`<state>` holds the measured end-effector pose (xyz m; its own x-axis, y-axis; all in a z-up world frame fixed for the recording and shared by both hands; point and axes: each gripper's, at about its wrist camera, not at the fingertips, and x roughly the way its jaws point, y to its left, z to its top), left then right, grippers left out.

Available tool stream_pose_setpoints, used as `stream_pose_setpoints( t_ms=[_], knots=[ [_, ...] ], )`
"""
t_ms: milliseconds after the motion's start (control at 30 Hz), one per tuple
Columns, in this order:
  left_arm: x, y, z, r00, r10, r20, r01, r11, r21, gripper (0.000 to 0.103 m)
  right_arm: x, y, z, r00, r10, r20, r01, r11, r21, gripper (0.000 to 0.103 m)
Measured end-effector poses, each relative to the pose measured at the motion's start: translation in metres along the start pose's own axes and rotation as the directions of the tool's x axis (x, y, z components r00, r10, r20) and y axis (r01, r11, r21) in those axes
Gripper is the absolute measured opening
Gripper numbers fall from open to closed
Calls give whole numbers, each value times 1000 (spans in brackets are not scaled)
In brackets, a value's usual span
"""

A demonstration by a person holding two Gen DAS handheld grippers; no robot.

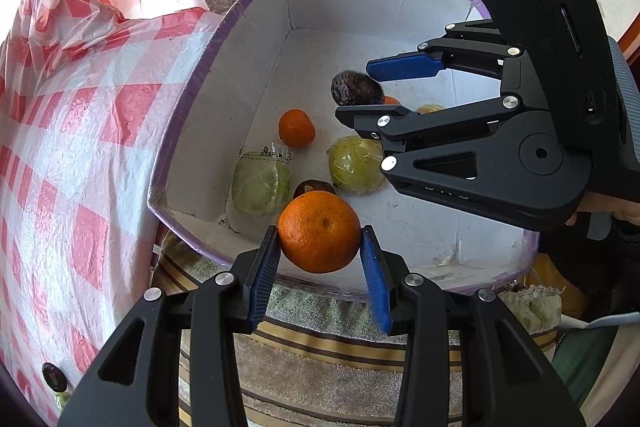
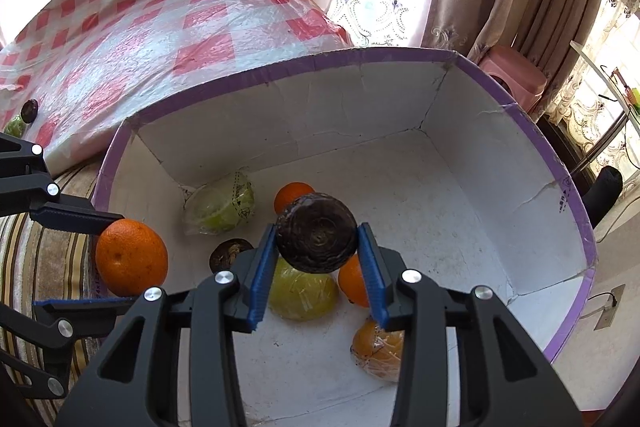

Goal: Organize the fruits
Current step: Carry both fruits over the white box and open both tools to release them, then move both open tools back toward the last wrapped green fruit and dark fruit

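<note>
My left gripper (image 1: 320, 267) is shut on an orange (image 1: 319, 231) and holds it over the near rim of a white box with a purple edge (image 1: 192, 83). The orange also shows in the right wrist view (image 2: 131, 257). My right gripper (image 2: 318, 267) is shut on a dark brown wrinkled fruit (image 2: 316, 233) and holds it above the box's inside; the gripper shows in the left wrist view (image 1: 356, 89). In the box lie a small orange (image 1: 296, 127), two wrapped green fruits (image 1: 262, 183) (image 1: 356, 165), a dark fruit (image 2: 229, 254) and a wrapped orange (image 2: 378, 351).
The box (image 2: 568, 163) rests on a striped cushion (image 1: 320, 359) beside a table with a red-checked plastic cover (image 1: 72, 147). A dark fruit (image 2: 29, 110) and a green fruit (image 2: 15, 126) lie on that table. A pink stool (image 2: 516, 75) and curtains stand behind.
</note>
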<state>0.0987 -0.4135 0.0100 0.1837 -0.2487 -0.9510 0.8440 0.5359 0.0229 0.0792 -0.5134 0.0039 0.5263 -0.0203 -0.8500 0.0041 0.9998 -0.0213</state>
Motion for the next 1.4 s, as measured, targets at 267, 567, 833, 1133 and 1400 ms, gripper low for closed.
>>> stream_pose_setpoints(
  t_ms=[267, 567, 833, 1133, 1400],
  knots=[
    [-13, 2, 1, 999, -5, 45, 6, 1000, -15, 59, -3, -3, 2, 1000, -14, 14, 13, 1000, 13, 68],
    [-41, 23, -11, 994, 24, 102, -16, 997, -77, 70, -9, -1, 5, 999, -25, 34, 25, 1000, 12, 78],
    [-65, 49, -37, 987, 51, 151, -27, 988, -153, 71, -16, 9, 8, 998, -14, 57, 14, 1000, -7, 81],
    [-81, 61, -58, 980, 84, 182, -48, 979, -197, 71, -24, 21, 13, 997, -2, 81, 5, 999, -34, 81],
    [-92, 75, -78, 969, 131, 207, -79, 967, -243, 71, -30, 40, 17, 995, 15, 96, -8, 997, -75, 83]
  ],
)
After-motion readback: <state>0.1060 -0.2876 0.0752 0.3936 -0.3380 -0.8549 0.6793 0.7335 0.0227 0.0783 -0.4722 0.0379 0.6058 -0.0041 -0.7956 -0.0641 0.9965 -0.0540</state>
